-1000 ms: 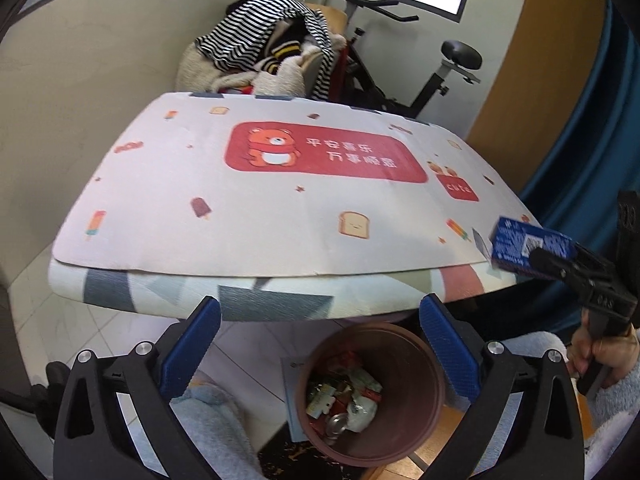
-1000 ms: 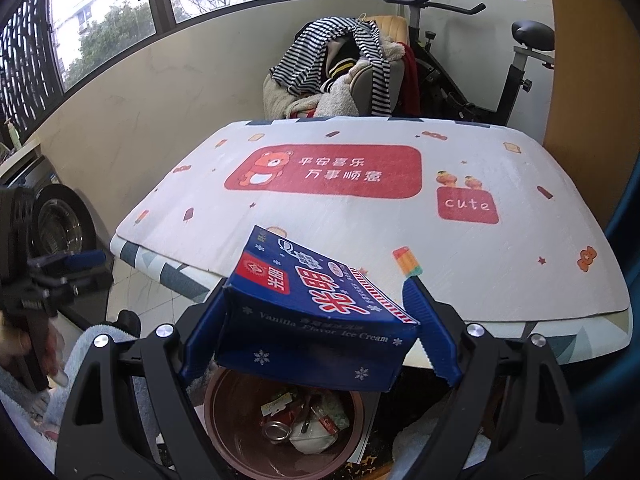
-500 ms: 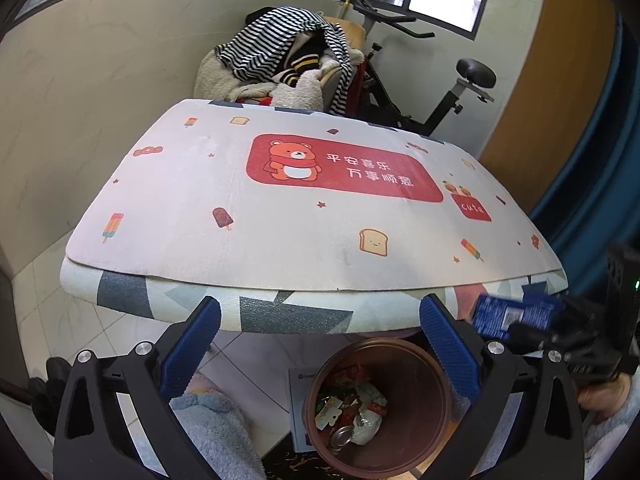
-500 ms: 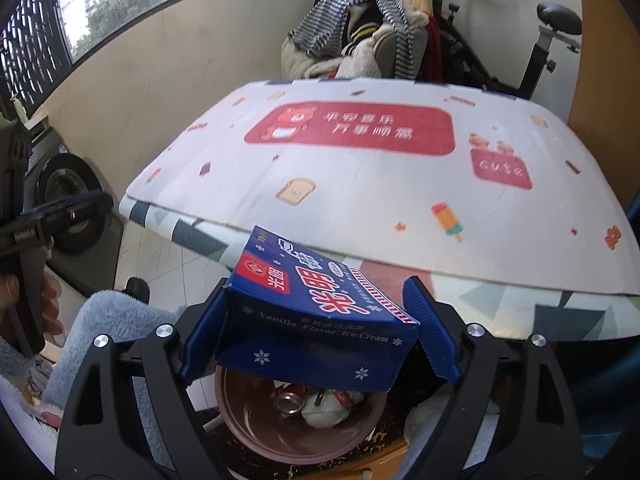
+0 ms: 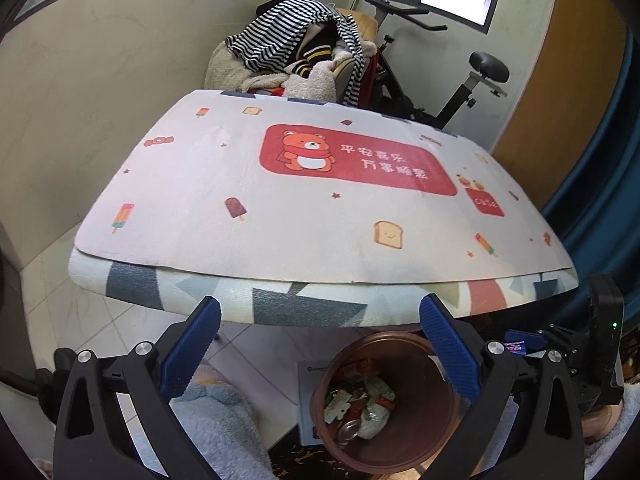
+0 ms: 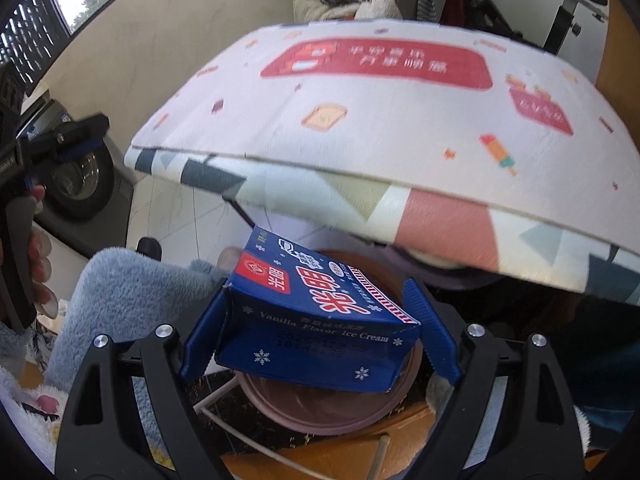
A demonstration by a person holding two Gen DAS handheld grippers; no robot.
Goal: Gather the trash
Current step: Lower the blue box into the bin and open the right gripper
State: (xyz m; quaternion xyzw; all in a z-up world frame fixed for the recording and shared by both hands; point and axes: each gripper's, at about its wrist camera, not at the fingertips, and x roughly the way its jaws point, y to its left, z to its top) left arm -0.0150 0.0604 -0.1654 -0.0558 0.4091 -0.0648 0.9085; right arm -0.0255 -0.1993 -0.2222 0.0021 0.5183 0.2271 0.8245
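While the blue ice cream box [image 6: 316,316] sits clamped between the two blue pads of the right tongs [image 6: 316,328], it hangs tilted directly over the brown trash bin [image 6: 332,412], whose rim shows beneath and behind it. The box carries white and red lettering and small snowflakes, and one end of it is torn open. In the left wrist view only a sliver of the same box [image 5: 520,345] shows at the right edge, by the bin's rim.

The bin [image 5: 384,400] stands on the floor just under the near edge of the bench [image 5: 320,208] and already holds wrappers and a can [image 5: 348,428]. The left tongs [image 5: 320,352] are spread wide with nothing between their pads, hovering above the bin's left side. In the right wrist view they appear at the far left edge [image 6: 60,140], held by the person's hand [image 6: 38,264].

The bench is covered with a white mat [image 5: 240,184] printed with a bear on a red banner, toast and ice lollies. Beyond it stand a chair heaped with striped clothing [image 5: 296,40] and an exercise bike [image 5: 460,84].
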